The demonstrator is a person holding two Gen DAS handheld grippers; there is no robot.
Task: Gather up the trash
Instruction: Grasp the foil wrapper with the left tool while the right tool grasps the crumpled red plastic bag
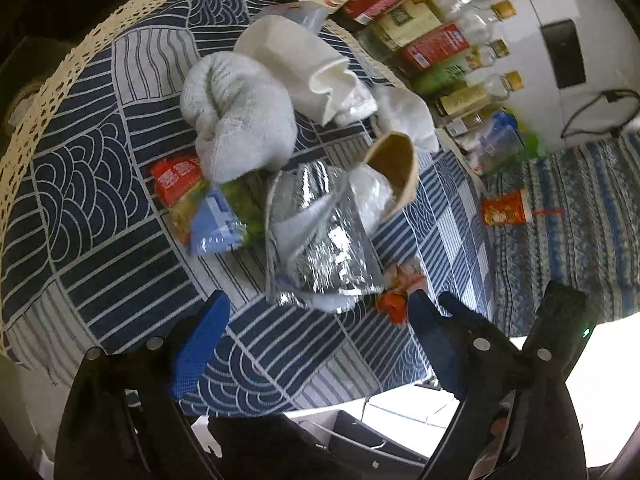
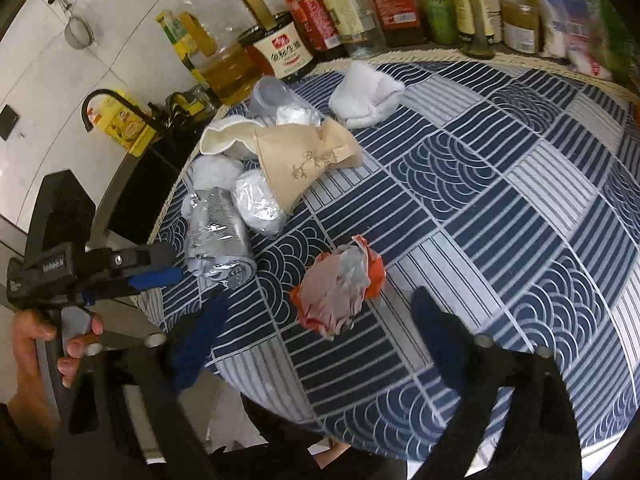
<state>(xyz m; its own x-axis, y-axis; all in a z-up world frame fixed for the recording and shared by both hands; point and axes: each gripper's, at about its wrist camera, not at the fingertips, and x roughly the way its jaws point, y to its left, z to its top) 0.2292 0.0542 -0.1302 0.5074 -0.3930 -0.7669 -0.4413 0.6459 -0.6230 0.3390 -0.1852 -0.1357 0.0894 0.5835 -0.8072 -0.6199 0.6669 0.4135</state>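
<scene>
Grippers tilted down, left gripper (image 1: 316, 320) and right gripper (image 2: 320, 316) both open, empty

On the patterned cloth (image 2: 500, 184) lie 1 crumpled orange-and-white wrapper (image 2: 340, 286), 1 silver foil bag (image 2: 218, 240), 1 tan paper cup (image 2: 304, 162), 1 white paper cup (image 1: 294, 66) and 1 red snack packet (image 1: 178, 178).

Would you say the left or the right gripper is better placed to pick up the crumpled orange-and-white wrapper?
Right. The right gripper is open with the crumpled wrapper centred just ahead of its fingers; the left gripper faces the silver foil bag instead.
</scene>
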